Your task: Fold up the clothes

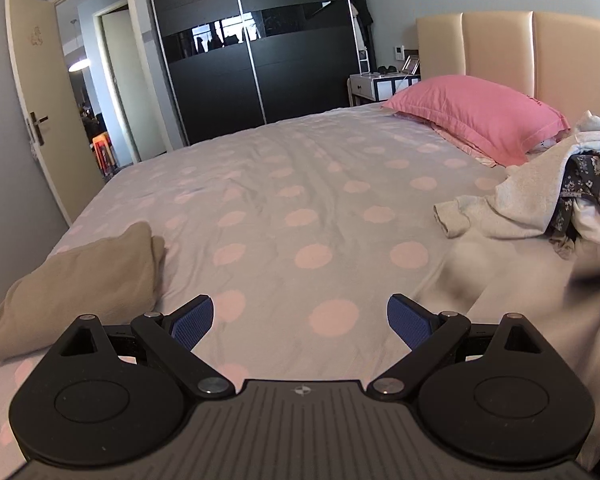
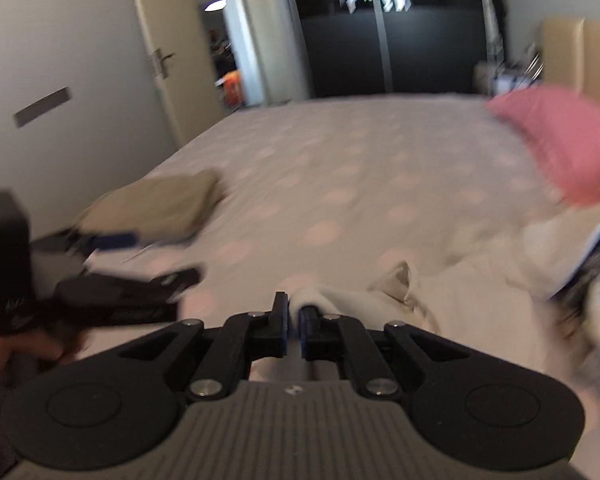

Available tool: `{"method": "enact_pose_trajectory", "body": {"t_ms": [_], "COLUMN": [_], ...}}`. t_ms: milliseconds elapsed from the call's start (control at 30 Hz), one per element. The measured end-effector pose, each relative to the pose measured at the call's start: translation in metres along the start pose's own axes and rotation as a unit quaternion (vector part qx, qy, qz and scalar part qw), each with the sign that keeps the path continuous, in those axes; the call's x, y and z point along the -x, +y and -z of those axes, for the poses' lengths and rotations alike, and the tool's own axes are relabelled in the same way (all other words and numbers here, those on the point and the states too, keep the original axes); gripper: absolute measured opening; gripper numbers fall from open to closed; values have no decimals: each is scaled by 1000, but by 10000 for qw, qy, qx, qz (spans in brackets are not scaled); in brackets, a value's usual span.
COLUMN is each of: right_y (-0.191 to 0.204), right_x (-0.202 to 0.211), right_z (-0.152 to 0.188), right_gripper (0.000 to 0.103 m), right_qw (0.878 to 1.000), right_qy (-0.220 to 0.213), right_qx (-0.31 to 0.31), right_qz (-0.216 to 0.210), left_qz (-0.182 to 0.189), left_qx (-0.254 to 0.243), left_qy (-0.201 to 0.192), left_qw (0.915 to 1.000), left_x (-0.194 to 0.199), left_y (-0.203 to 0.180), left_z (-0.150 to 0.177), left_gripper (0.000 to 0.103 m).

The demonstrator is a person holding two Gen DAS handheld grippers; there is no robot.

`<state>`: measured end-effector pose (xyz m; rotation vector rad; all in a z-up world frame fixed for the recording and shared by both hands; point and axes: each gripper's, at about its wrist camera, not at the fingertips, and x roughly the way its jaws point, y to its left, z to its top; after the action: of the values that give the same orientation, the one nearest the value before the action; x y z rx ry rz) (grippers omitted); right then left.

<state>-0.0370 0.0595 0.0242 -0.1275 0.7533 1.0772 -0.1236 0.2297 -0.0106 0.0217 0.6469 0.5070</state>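
Observation:
My left gripper [image 1: 300, 322] is open and empty, low over the polka-dot bed sheet [image 1: 300, 200]. A folded tan garment [image 1: 80, 284] lies to its left near the bed's edge; it also shows in the right wrist view [image 2: 160, 208]. A pile of unfolded clothes [image 1: 540, 196] lies at the right, with a cream garment on top and a dark floral one beside it. My right gripper [image 2: 295, 320] is shut on a cream garment [image 2: 420, 300] that trails to the right toward the pile. The left gripper [image 2: 112, 276] appears blurred at the left of the right wrist view.
A pink pillow [image 1: 476, 114] lies against the beige headboard [image 1: 500, 48]. A black wardrobe [image 1: 252, 48] stands beyond the bed, an open door [image 1: 40, 100] at the left, a nightstand [image 1: 380, 84] by the headboard. The right wrist view is motion-blurred.

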Motion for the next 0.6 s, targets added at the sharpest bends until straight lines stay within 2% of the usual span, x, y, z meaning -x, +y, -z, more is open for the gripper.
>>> {"method": "enact_pose_trajectory", "body": {"t_ms": [100,167,233,267,300,333,367,400,467,600], "right_y": [22,34,39,39,37,34,31,27,20,-7], "right_x": [-28,-31,-26,-23,-22,-18,-15,-11,-4,-1], "right_z": [42,62,75,77,78,78,78,79,81,86], "right_gripper": [9,13,25,37,42,43,45,57,70,70], "right_qw": [9958,9959,9960,9958,9958,9960,9962,9968,9971,9938], "right_qy": [699,747,794,807,806,802,788,742,658,679], "right_qx": [-369,-352,-298,-315,-326,-320,-314,-307,-309,-519], "right_qz": [-452,-380,-297,-295,-279,-247,-185,-41,238,706], "left_qz": [-12,9,80,117,177,234,294,354,509,784], "left_qx": [-10,-24,-8,1,17,35,64,105,212,430], "left_qy": [89,151,201,227,254,284,313,347,431,545], "left_qw": [10000,9999,9998,9997,9995,9993,9991,9987,9975,9945], "left_x": [8,12,13,14,15,15,15,16,15,14], "left_y": [6,9,9,10,9,8,7,5,3,-1], "left_z": [11,19,26,29,32,35,38,41,45,50], "left_gripper": [96,96,96,96,96,96,95,95,96,96]}}
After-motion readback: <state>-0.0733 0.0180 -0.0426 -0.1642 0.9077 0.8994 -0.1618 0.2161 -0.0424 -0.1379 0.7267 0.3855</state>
